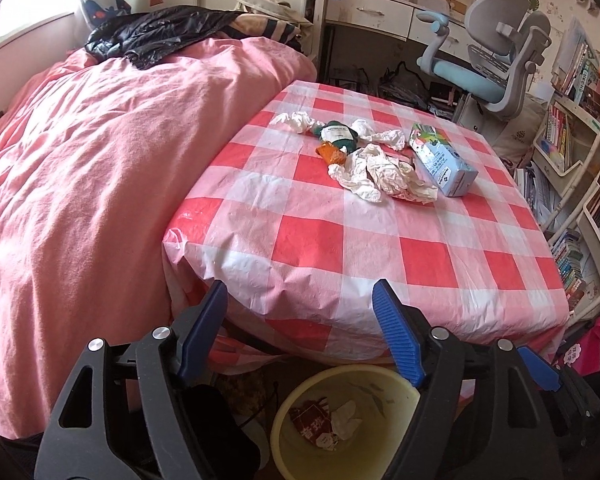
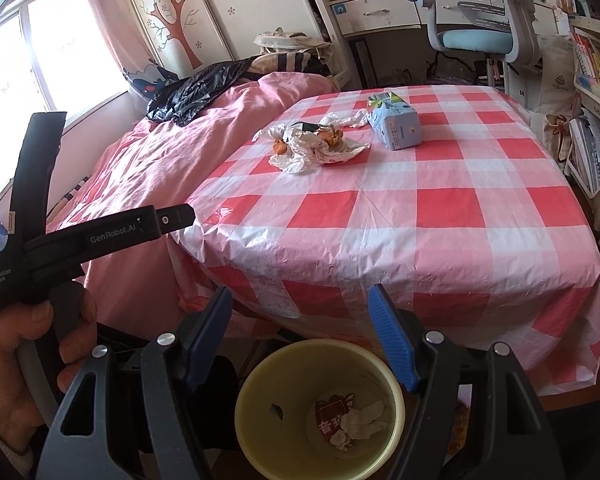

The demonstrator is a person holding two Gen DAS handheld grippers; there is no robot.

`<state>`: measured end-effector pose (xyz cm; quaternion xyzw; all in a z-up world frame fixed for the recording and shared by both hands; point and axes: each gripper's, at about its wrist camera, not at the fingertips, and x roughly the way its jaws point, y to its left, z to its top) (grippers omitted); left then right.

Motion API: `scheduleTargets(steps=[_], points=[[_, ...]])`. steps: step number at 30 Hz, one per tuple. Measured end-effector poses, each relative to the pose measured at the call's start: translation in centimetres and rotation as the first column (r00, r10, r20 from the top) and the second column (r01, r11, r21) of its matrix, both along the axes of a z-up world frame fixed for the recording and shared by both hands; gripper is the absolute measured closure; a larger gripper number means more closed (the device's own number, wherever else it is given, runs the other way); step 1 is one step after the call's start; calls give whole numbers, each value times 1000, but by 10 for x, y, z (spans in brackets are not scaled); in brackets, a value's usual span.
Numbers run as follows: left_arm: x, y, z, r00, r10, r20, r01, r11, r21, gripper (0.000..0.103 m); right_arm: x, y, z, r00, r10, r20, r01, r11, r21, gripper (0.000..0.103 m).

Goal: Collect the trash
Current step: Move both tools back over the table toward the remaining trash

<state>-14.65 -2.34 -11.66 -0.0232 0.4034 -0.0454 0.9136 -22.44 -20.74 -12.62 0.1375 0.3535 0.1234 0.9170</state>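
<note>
Left wrist view looks over the near corner of the table [image 1: 380, 240], which wears a red-and-white checked plastic cloth. The left gripper [image 1: 300, 308] hangs just off that corner with its blue-padded jaws well apart and nothing between them. Below the table's near edge, on the floor, stands a pale yellow bin [image 1: 300, 420]; a red printed wrapper [image 1: 310, 416] and a white crumpled tissue [image 1: 346, 420] lie at its bottom.

Most of the trash sits on the table toward its far side. A large wad of crumpled white paper [image 1: 380, 178] lies nearest the bin. Just beside it, on the side away from the bed [image 1: 80, 180], a light blue carton [image 1: 440, 158] lies on its side. Behind the wad are an orange wrapper [image 1: 332, 152], a dark green packet with a white label [image 1: 338, 134], and two smaller white tissues, one [image 1: 294, 121] at the bed end of the pile and one [image 1: 380, 132] between the green packet and the carton.

From the right wrist view, the right gripper [image 2: 300, 312] is also off the table's near edge, above the bin [image 2: 260, 400], its blue pads spread and empty. At the bed side of the table a hand [image 2: 28, 352] grips the black handle of the left gripper, whose jaws are out of that view. The carton [image 2: 396, 126] and the white paper [image 2: 312, 148] show at the far part of the table [image 2: 440, 240]. A black jacket [image 1: 152, 36] is draped on the bed's pink cover, well apart from the table.
</note>
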Motion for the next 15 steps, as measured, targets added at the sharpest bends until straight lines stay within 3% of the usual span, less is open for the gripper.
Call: scheduleTargets(steps=[15], points=[[-1, -4, 9, 999, -6, 42, 6, 1000, 2, 26, 3, 3, 2, 1000, 9, 1, -9, 1000, -9, 35]])
